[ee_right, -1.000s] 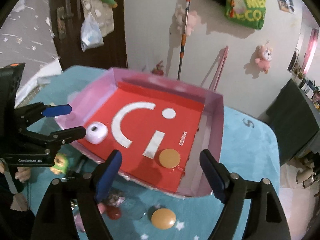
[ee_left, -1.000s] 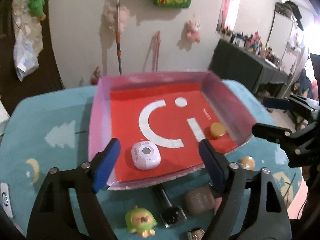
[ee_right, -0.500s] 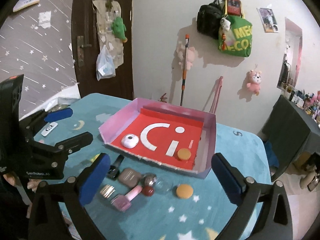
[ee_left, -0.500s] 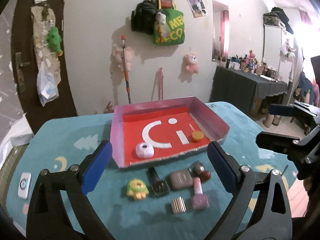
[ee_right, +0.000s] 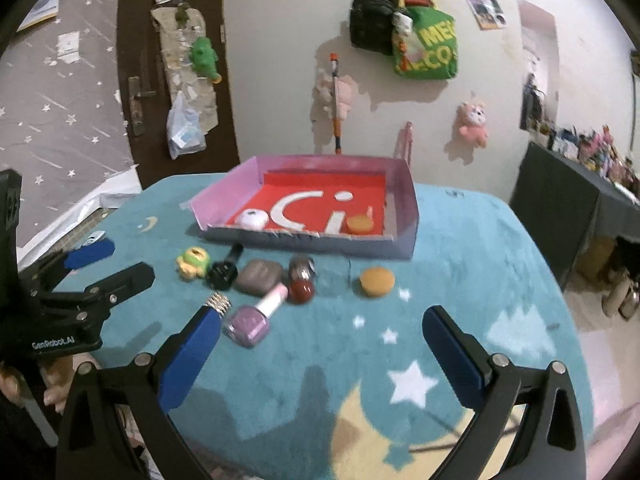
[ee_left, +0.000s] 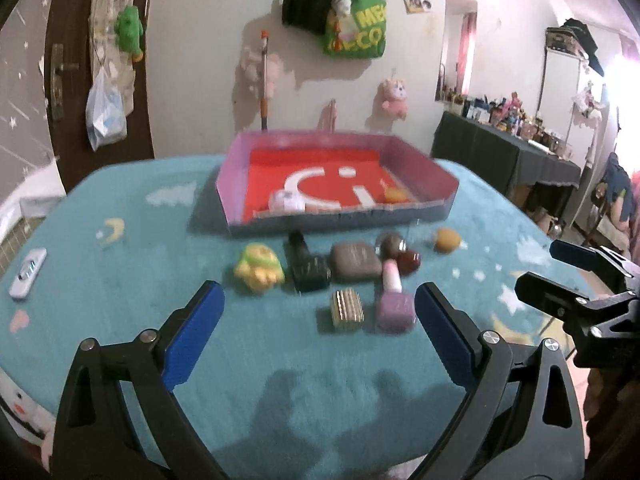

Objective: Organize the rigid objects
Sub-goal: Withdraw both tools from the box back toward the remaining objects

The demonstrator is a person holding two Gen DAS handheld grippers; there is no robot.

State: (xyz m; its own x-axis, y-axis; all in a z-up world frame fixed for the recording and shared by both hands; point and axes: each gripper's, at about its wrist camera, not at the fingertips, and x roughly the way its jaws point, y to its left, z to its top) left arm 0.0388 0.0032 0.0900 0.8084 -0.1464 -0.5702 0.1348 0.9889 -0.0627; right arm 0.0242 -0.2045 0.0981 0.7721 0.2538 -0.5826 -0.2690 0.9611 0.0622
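A pink tray with a red floor stands at the far side of the teal cloth. Inside it lie a white round case and an orange disc. In front of it lie a green toy, a black bottle, a grey-brown compact, a lilac nail polish bottle, a gold ribbed piece, a dark red bottle and a second orange disc. My left gripper hovers open, short of these items. My right gripper is open too, with nothing between its fingers.
A small white device lies near the cloth's left edge. A dark side table crowded with small things stands to the right. The left gripper shows at the left of the right wrist view.
Both grippers have drawn back from over the tray and their jaws have spread wider. The row of small items in front of the tray has come into full view.
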